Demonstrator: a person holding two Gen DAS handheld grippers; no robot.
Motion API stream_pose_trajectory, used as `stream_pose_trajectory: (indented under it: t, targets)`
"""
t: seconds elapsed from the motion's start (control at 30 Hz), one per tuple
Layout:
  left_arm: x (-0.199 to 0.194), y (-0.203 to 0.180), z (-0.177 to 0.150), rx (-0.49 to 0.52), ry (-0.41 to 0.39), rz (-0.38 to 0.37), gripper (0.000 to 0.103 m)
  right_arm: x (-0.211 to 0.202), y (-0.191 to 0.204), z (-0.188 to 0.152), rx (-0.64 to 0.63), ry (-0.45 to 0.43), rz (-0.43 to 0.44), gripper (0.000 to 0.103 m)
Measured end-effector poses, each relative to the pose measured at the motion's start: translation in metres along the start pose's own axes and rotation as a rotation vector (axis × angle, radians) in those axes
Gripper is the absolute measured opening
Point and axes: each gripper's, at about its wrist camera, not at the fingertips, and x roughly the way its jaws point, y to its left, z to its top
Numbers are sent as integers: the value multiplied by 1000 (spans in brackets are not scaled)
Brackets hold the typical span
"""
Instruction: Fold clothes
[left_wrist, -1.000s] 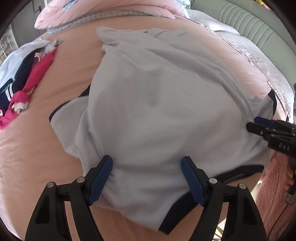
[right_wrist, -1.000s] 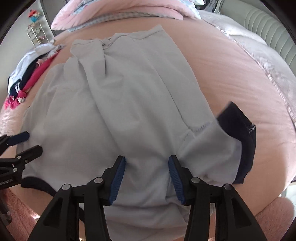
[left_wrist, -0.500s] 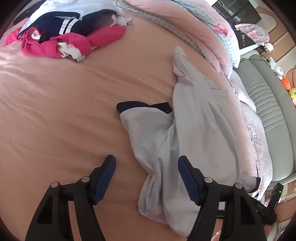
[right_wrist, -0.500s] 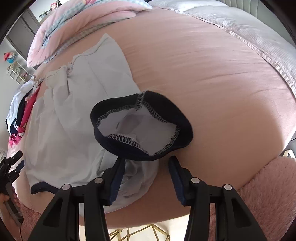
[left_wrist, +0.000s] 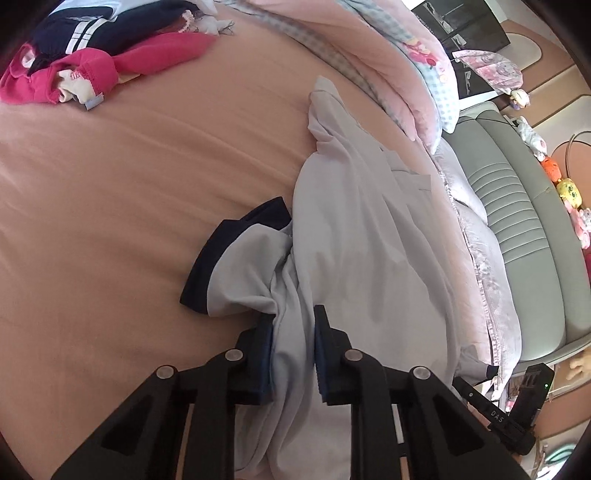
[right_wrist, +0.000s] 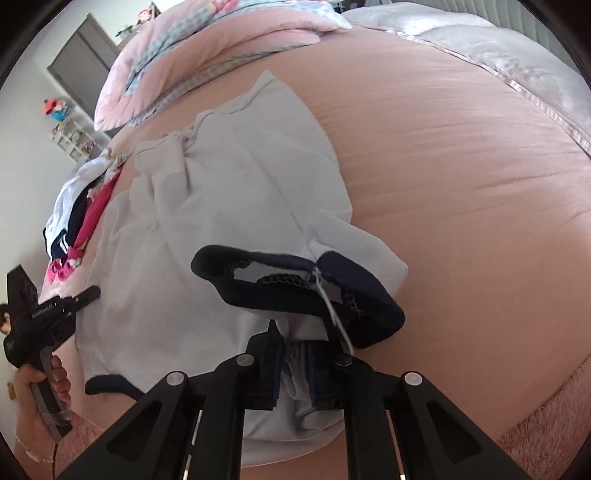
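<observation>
Both grippers are closing on the pale shirt (left_wrist: 354, 236) lying on the bed (left_wrist: 110, 206); I'm squeezing fabric in the left gripper (left_wrist: 293, 354), while bunched cloth is hiding the right gripper (right_wrist: 293, 369) tips, both angling downward.

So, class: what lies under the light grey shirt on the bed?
Under the light grey shirt only the peach bedsheet shows, around its edges. Both grippers are closing on bunched fabric near its hem, and whatever lies beneath the shirt's middle is covered.

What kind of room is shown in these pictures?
Most likely a bedroom: a bed with a pink sheet, a folded quilt at its far end, and a padded grey headboard along one side.
</observation>
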Motion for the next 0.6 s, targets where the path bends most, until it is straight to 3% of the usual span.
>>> stream_pose_trajectory:
  t: [0.13, 0.27, 0.4, 0.5, 0.6]
  targets:
    - [11, 21, -3, -141, -5, -81, 19, 8, -12, 3, 110, 5, 36, 10]
    - [2, 9, 6, -106, 34, -105, 14, 2, 1, 4, 96, -17, 90, 8]
    - [-43, -7, 15, -81, -57, -191, 10, -44, 0, 13, 111, -129, 186, 7]
    - [-79, -27, 19, -49, -129, -235, 8, -97, 2, 19, 57, -254, 172, 7]
    - [-116, -56, 22, 28, -202, -278, 8, -129, 5, 24, 32, -315, 201, 7]
